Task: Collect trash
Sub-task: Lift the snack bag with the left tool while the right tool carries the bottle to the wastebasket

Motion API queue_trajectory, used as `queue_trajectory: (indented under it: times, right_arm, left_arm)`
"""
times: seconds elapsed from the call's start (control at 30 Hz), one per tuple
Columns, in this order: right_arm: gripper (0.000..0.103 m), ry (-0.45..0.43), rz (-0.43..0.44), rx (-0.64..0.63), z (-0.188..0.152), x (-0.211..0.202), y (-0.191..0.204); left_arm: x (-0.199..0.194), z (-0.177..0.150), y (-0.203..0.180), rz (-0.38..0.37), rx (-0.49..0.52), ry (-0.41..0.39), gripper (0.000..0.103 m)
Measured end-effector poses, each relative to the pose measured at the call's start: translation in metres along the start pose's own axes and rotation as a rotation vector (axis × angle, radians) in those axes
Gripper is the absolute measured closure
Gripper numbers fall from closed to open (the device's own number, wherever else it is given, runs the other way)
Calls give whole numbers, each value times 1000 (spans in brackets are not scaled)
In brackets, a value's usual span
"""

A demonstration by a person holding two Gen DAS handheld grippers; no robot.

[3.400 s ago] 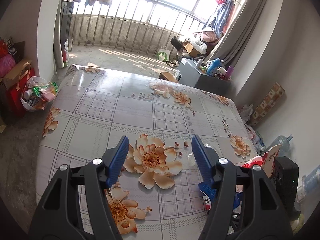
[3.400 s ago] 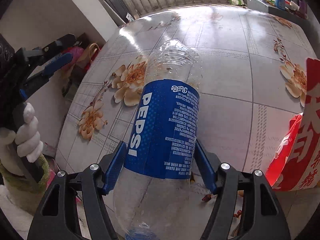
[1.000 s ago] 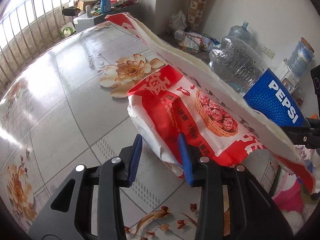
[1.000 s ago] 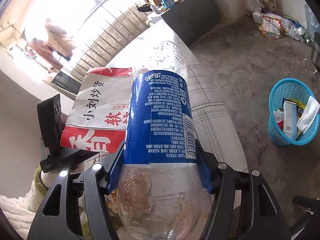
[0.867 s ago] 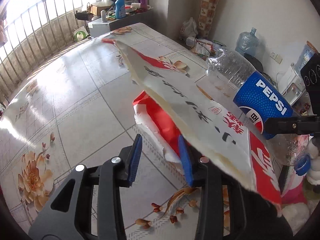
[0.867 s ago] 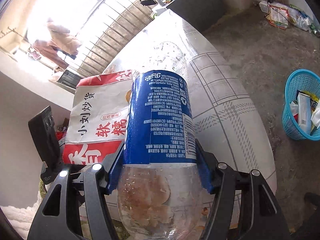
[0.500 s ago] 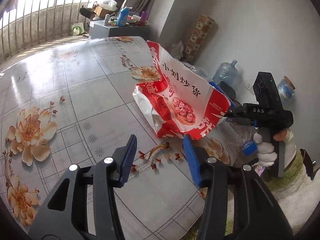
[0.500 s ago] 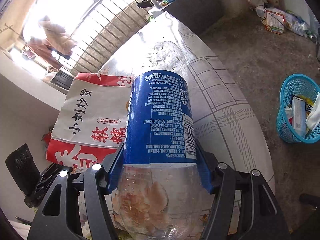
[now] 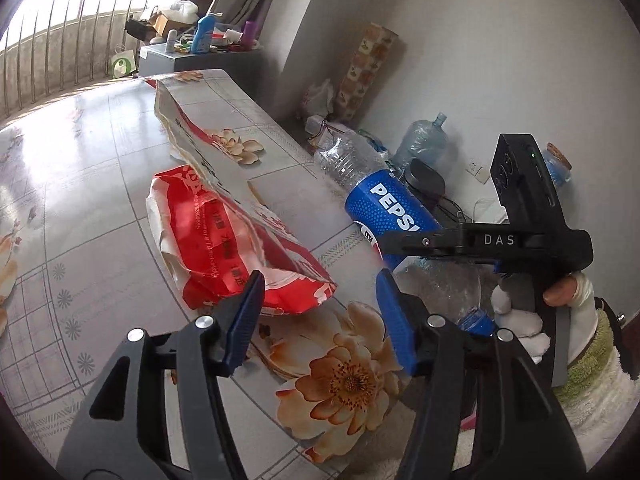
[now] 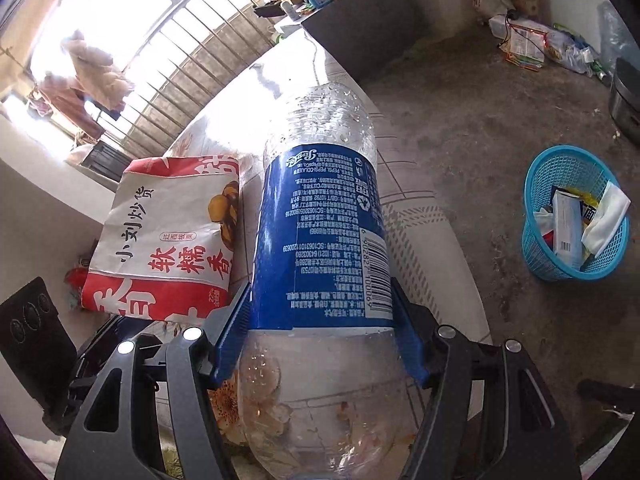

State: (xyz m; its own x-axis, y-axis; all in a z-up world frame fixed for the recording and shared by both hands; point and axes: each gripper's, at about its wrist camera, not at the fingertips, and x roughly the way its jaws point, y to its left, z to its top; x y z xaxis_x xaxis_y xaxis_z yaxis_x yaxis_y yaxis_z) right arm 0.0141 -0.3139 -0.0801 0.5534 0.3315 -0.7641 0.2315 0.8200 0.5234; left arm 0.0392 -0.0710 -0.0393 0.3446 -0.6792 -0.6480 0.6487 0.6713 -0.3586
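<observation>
Blue basket [image 10: 560, 256] on floor holds cartons [image 10: 567, 228], paper.

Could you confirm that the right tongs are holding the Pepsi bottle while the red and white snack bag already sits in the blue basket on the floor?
Not quite: the right tongs do grip the Pepsi bottle, but the snack bag lies on the table, as the right wrist view shows. The blue basket holds other trash.

Snack bag [image 10: 172, 236] left of bottle [image 10: 320, 232]
</observation>
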Motion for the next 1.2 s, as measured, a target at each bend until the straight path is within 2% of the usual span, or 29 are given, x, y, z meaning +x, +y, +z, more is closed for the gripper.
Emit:
queue_trajectory:
  times: [0.1, 0.23, 0.27, 0.33, 0.57, 0.67, 0.8, 1.0, 1.2]
  right_arm:
    - [33, 1, 35, 43, 2, -2, -7]
    - [33, -3, 35, 62, 3, -3, -10]
    - [33, -2, 35, 60, 2, -2, -9]
    - [39, 5, 29, 56, 1, -2, -6]
    - [40, 53, 61, 52, -4, 2, 4]
    - [40, 57, 51, 46, -3, 4, 5]
    - [40, 52, 43, 60, -1, 3, 3]
    - [40, 58, 28, 54, -1, 4, 6]
    - [40, 60, 20, 54, -2, 5, 8]
  left_arm:
    - [14, 13, 12, 17, -54, 6, 51]
    - [23, 21, 19, 38, -86, 15, 70]
    - [22, 23, 22, 38, -93, 16, 79]
    - [18, 23, 25, 48, -92, 17, 86]
    - [-3, 25, 29, 179, -43, 28, 86]
    - [7, 23, 30, 160, -57, 62, 84]
    - [18, 23, 19, 146, -16, 72, 84]
    - [32, 13, 13, 150, 4, 112, 84]
    - [37, 13, 14, 168, 5, 113, 84]
